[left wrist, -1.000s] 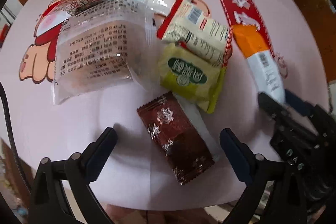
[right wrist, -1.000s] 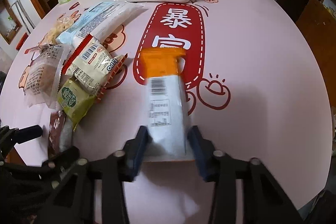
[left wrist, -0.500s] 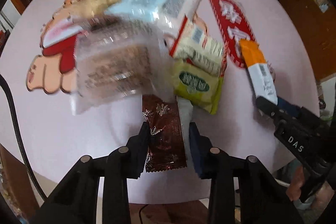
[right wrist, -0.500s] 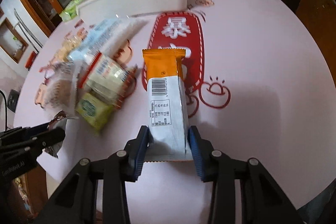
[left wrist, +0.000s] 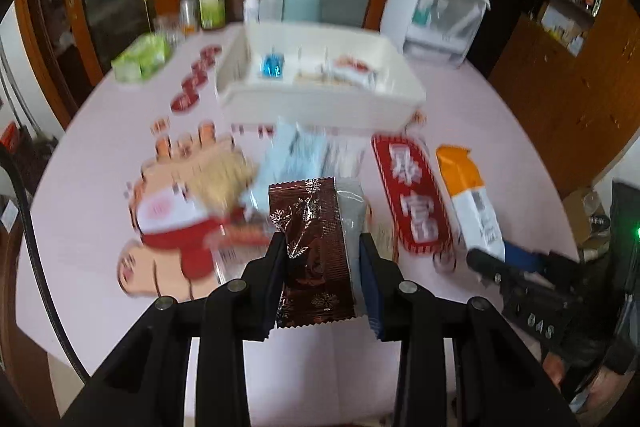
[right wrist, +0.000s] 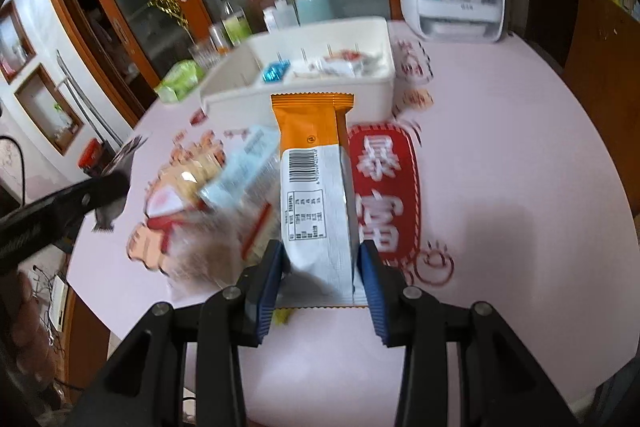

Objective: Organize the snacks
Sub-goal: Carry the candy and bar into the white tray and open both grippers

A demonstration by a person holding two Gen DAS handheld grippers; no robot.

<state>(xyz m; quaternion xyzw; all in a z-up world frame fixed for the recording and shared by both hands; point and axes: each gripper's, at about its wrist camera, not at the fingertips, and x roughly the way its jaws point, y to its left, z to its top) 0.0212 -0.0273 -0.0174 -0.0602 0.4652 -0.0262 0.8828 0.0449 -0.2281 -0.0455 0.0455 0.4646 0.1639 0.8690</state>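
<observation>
Left gripper (left wrist: 323, 259): jaws narrow, pinching the brown packet (left wrist: 314, 247) by its long sides, low on the wrapper. Packet is hanging clear of the table (left wrist: 100, 155), over the near edge, with the loose pile (left wrist: 296, 155) lying beyond it toward the middle. The crimped top is standing free above the pads; the lower seam is poking out below them.

Judgement: the grip is sitting below the packet's middle, so the top may be flopping during travel. Keeping the gripper tipped down and moving steadily should be keeping it from swinging.

Bin (left wrist: 320, 107): white, divided, standing at the far edge of the table. A blue item and a few wrapped snacks are already lying in it; which slots are free I cannot tell through the blur.

Right gripper (right wrist: 322, 267): jaws narrow, holding the orange-and-white packet (right wrist: 316, 187) by its lower end, also clear of the table, at the near edge. Most of its length is reaching out past the pads toward the bin.

Judgement: both packets are being carried to the bin. Doing it well means clearing the front wall before lowering, entering the slots one at a time so the grippers are not crowding each other, and opening only once each packet is resting inside a slot. The long packet needs the higher approach.
</observation>
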